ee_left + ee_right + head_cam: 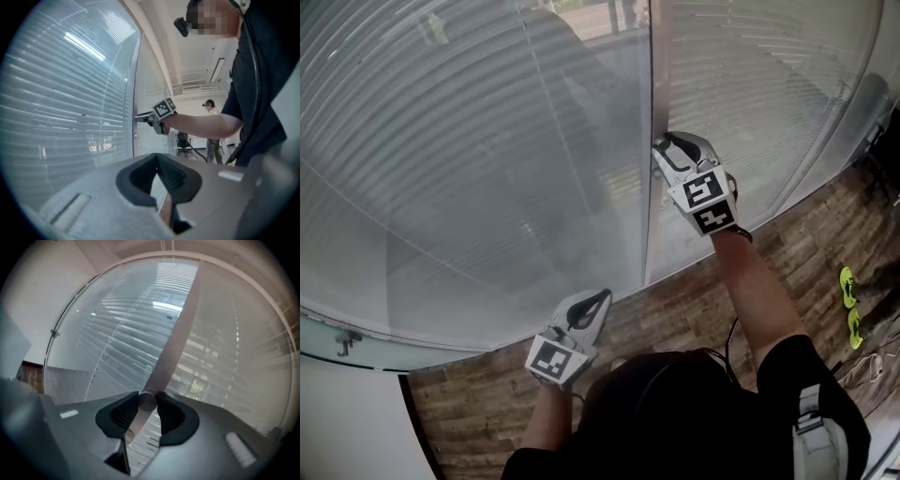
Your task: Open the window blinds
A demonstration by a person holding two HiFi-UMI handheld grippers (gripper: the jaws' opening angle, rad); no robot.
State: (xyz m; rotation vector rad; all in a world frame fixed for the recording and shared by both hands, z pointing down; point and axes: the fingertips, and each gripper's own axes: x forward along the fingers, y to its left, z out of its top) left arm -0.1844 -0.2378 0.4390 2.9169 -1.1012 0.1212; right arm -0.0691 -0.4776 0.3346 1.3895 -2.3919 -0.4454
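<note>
Window blinds (469, 141), pale grey with horizontal slats, fill two tall glass panes across the upper head view, from 9 o'clock round to 2 o'clock. A slim grey vertical frame post (652, 94) divides the panes at 12 o'clock.

The right gripper (664, 150), grey with a black-and-white marker cube, reaches out level at 2 o'clock. Its jaws pinch a small round grey knob (146, 401) that sticks out from the post. The right gripper view shows the knob seated squarely between the two dark ribbed pads.

The left gripper (592, 305) hangs back at 6 o'clock over the brown wood-plank floor (694, 309), apart from the glass. Its jaws are pressed together and hold nothing.

The task looks part done. Greenery and daylight show between the slats of the right-hand pane, so those seem tilted partly open, while the left-hand pane reads as mostly closed bands. The knob is in hand, and further turning is probably still needed to bring the slats fully open.
</note>
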